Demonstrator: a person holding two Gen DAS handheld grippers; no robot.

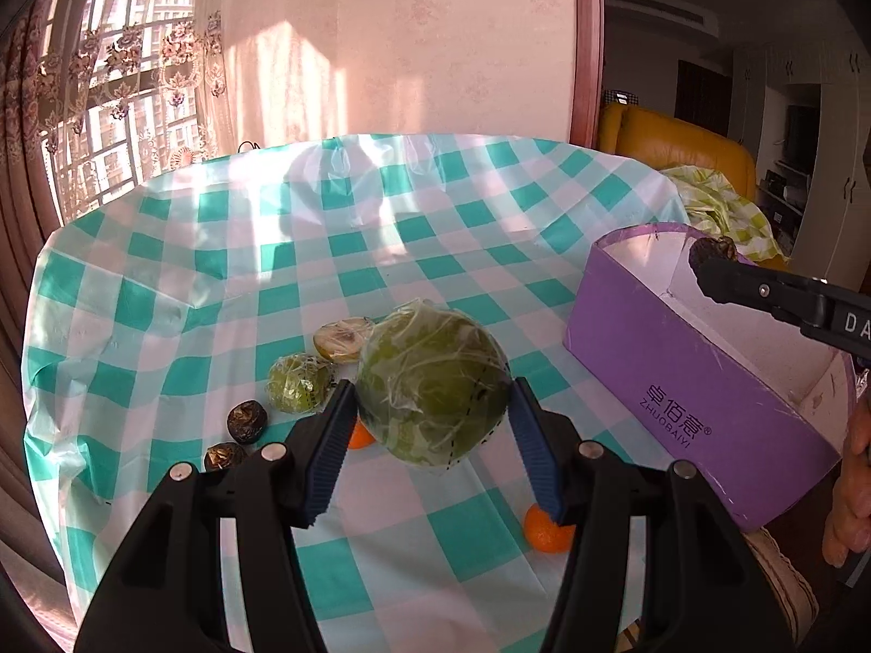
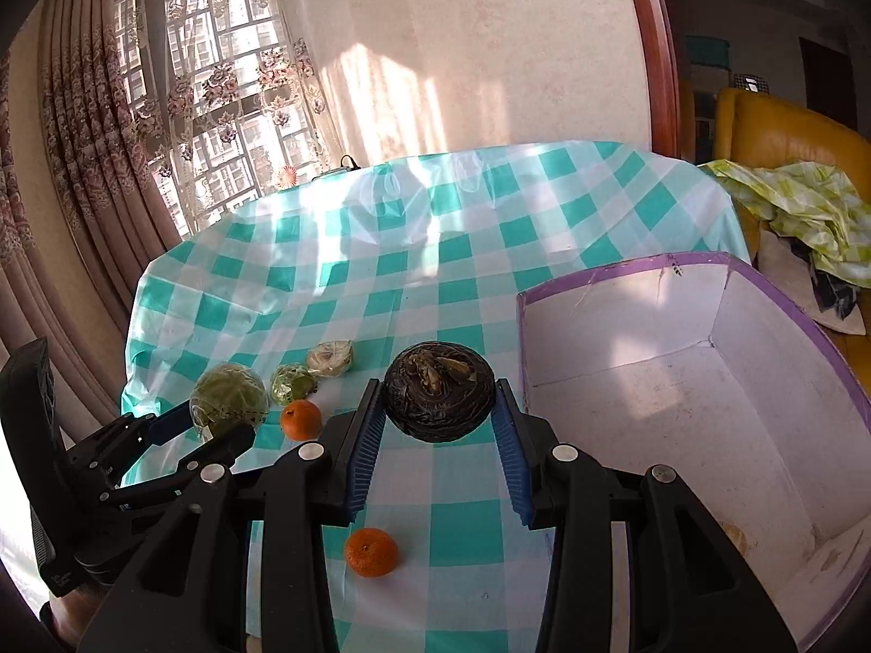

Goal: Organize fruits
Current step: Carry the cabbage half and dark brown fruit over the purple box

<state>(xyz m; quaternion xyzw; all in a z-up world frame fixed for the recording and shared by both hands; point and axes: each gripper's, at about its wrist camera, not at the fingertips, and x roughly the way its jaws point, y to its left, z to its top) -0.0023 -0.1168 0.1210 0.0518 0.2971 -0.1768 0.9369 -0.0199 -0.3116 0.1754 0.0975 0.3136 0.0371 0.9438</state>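
My left gripper (image 1: 430,413) is shut on a large green fruit in plastic wrap (image 1: 433,389) and holds it above the checked tablecloth; it also shows in the right wrist view (image 2: 228,394). My right gripper (image 2: 438,408) is shut on a dark brown wrinkled fruit (image 2: 440,392), held left of the open purple box (image 2: 707,397). In the left wrist view that dark fruit (image 1: 707,254) hangs over the purple box's (image 1: 691,381) far end. The box interior is white.
On the cloth lie a small wrapped green fruit (image 1: 298,390), a pale wrapped fruit (image 1: 343,338), two small dark fruits (image 1: 246,423), and two oranges (image 2: 372,551) (image 2: 300,419). A yellow sofa (image 2: 789,136) with a green cloth stands behind the table at right.
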